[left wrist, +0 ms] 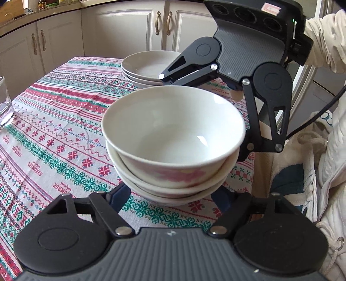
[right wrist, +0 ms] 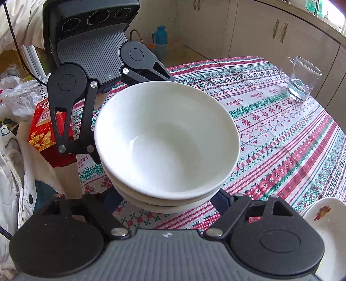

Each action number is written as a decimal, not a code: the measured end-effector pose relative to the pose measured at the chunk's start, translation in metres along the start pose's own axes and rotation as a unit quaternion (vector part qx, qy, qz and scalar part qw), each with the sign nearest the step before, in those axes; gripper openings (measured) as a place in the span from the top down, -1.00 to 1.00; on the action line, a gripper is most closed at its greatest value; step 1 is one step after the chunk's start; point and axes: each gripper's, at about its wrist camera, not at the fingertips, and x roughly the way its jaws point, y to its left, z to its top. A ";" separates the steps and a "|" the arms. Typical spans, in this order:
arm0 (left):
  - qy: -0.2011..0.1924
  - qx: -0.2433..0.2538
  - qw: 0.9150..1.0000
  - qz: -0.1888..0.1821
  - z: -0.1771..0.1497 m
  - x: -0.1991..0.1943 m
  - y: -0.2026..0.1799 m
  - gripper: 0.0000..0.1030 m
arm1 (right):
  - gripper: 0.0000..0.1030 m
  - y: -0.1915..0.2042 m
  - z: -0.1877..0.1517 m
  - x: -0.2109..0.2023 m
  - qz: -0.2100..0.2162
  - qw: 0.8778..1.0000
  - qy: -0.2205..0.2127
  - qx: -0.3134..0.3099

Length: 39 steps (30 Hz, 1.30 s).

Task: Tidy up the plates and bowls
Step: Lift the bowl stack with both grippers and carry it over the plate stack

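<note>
Both grippers, left (left wrist: 170, 194) and right (right wrist: 168, 197), are clamped on opposite sides of the bowl stack (left wrist: 173, 138) above the tablecloth (left wrist: 64, 121).

This is a home kitchen. Cream cabinet doors (left wrist: 121, 28) with curved metal handles (left wrist: 158, 22) run along the wall under a pale countertop (left wrist: 19, 20) that carries bottles and jars. The surface is a dining table under a folk-patterned tablecloth (right wrist: 281, 134) in red, green and white. On it stand a stack of white bowls (right wrist: 166, 142), a stack of grey plates (left wrist: 147, 67) and a glass mug (right wrist: 302, 79). A teal thermos jug (right wrist: 160, 42) stands on the floor by the cabinets, and a red gift box (right wrist: 43, 129) and crumpled plastic bags (right wrist: 17, 97) lie beside the table
</note>
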 end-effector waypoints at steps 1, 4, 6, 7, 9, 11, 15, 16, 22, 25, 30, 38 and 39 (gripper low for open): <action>0.000 0.001 1.000 -0.001 -0.001 -0.001 -0.001 -0.56 | -0.71 0.000 0.000 0.000 0.000 1.000 0.001 0.000; 0.000 0.001 1.000 -0.003 0.000 -0.001 -0.001 -0.56 | -0.71 -0.001 0.000 0.000 0.002 1.000 0.002 0.001; 0.001 0.000 1.000 -0.004 0.000 -0.001 0.000 -0.56 | -0.72 -0.001 0.001 0.001 0.002 1.000 0.002 0.001; 0.000 0.000 1.000 -0.004 0.000 -0.001 0.000 -0.56 | -0.72 -0.001 0.000 0.000 0.002 1.000 0.002 0.002; 0.000 -0.002 1.000 -0.004 0.001 -0.001 0.000 -0.56 | -0.72 -0.001 0.000 0.001 0.002 1.000 0.000 0.004; 0.000 0.000 1.000 -0.002 0.001 -0.001 -0.001 -0.56 | -0.71 -0.002 0.000 0.001 0.002 1.000 -0.001 0.008; 0.004 0.006 1.000 0.005 0.003 -0.002 -0.005 -0.56 | -0.71 -0.001 0.001 0.001 -0.001 1.000 0.001 0.011; 0.003 0.009 1.000 0.008 0.004 -0.002 -0.007 -0.56 | -0.71 -0.001 0.001 0.000 -0.002 1.000 0.002 0.012; 0.003 0.008 1.000 0.010 0.011 -0.008 -0.011 -0.56 | -0.71 -0.001 0.002 -0.007 -0.001 1.000 0.001 0.016; 0.002 0.009 1.000 0.012 0.018 -0.010 -0.014 -0.56 | -0.71 -0.002 0.003 -0.014 -0.007 1.000 0.002 0.011; -0.002 0.021 1.000 0.018 0.040 -0.009 -0.017 -0.56 | -0.71 -0.009 0.001 -0.032 -0.017 1.000 0.002 0.010; -0.021 0.050 0.998 0.015 0.090 0.009 -0.011 -0.56 | -0.71 -0.031 -0.011 -0.070 -0.061 0.998 -0.004 0.011; -0.023 0.054 0.998 0.015 0.095 0.013 -0.010 -0.56 | -0.71 -0.034 -0.014 -0.075 -0.069 0.998 -0.005 0.012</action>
